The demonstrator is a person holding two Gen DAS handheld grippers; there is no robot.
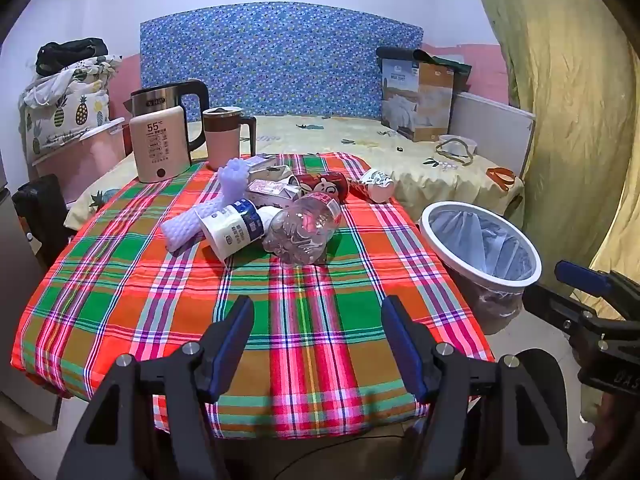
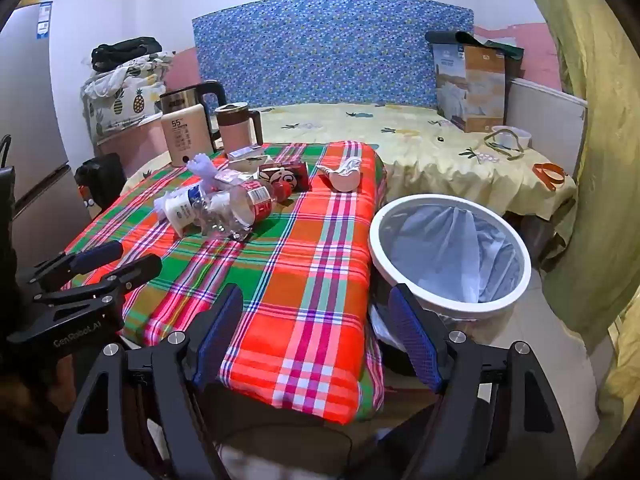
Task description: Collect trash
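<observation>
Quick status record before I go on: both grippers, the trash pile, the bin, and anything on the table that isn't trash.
left gripper: open, empty, over the near table edge
right gripper: open, empty, near the bin
trash pile: clear plastic bottle, yogurt cup, red can, cartons, all on the plaid tablecloth
bin: white rim, lined, beside the table, nothing visible inside
not trash: kettle, pink mug

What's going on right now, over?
Both grippers, left and right, open, empty. Trash pile untouched on table. Bin beside it. Path clear.
</observation>
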